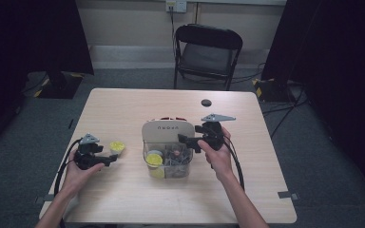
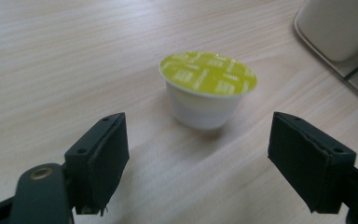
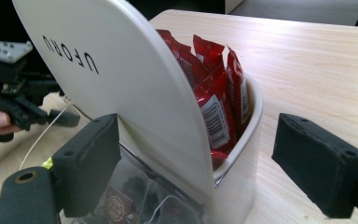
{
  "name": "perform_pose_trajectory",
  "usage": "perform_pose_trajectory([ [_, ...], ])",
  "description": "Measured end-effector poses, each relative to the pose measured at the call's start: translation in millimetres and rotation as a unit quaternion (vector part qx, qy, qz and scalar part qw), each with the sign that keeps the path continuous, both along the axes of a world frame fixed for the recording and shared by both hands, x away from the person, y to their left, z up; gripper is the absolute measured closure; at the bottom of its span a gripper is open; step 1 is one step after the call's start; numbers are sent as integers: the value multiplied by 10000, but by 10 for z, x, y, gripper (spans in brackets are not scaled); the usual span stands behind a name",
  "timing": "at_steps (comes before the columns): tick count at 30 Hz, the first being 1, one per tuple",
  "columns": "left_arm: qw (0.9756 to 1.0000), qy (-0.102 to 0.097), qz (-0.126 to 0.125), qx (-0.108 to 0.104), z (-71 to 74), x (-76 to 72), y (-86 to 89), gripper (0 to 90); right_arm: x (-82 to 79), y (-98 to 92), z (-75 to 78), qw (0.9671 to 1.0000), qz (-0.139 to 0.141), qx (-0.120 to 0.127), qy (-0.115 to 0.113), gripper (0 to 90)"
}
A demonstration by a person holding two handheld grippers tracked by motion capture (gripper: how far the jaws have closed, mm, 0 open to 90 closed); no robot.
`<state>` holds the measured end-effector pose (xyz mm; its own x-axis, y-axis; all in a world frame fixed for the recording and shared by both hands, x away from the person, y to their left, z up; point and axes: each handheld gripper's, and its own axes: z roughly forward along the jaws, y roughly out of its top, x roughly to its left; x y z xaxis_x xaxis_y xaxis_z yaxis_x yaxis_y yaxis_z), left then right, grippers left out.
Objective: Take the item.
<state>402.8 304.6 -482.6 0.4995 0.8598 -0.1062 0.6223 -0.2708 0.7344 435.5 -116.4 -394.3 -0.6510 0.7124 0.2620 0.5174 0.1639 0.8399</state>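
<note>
A white capsule with a yellow-green lid [image 1: 117, 147] [image 2: 208, 88] stands upright on the wooden table [image 1: 123, 109]. My left gripper [image 1: 114, 159] [image 2: 203, 140] is open just short of it, jaws wide apart and touching nothing. A white organiser box with its lid [image 1: 167, 130] [image 3: 121, 70] raised stands mid-table. Red packets [image 3: 216, 93] fill its back compartment, and its clear front part holds several capsules, one of them yellow [image 1: 154, 159]. My right gripper [image 1: 190, 142] [image 3: 203, 140] is open at the box's right side, its jaws standing on either side of the lid's edge without pressing.
A black folding chair [image 1: 206, 52] stands beyond the far table edge. A small black round disc [image 1: 206, 102] lies on the table behind the box. Dark curtains hang at both sides. The other hand's gripper [image 3: 18, 102] appears past the lid in the right gripper view.
</note>
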Motion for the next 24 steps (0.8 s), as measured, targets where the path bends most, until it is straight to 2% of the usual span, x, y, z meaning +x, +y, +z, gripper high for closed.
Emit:
perform_pose_trajectory([
  [3, 9998, 28, -175, 76, -47, -90, -24, 200, 4, -1, 2, 10000, 37, 19, 6, 151],
  [5, 9998, 36, -180, 113, -63, -98, -43, 197, 3, 0, 8, 10000, 42, 26, 0, 158],
  [7, 9992, 71, -229, 306, -126, -109, -96, 194, -5, -5, 22, 10000, 60, 55, -8, 187],
  [8, 9986, 12, -270, 449, -130, -114, -112, 181, -8, -6, 31, 10000, 77, 63, 4, 198],
  [10, 9983, -28, -261, 519, -134, -111, -125, 179, -10, -8, 40, 10000, 72, 65, 7, 211],
  [12, 9984, -108, -179, 525, -155, -105, -142, 177, -21, -14, 58, 9999, 90, 87, 6, 240],
  [13, 9983, -227, -232, 482, -184, -91, -133, 149, -28, -12, 73, 9999, 92, 84, 12, 256],
  [15, 9981, -276, -247, 487, -192, -86, -123, 138, -32, -12, 79, 9999, 85, 76, 5, 261],
  [20, 9981, -274, -239, 489, -192, -87, -126, 137, -53, -30, 110, 9999, 61, 117, -64, 301],
  [24, 9982, -275, -238, 479, -193, -87, -127, 137, -90, -50, 174, 9996, 70, 179, -212, 328],
])
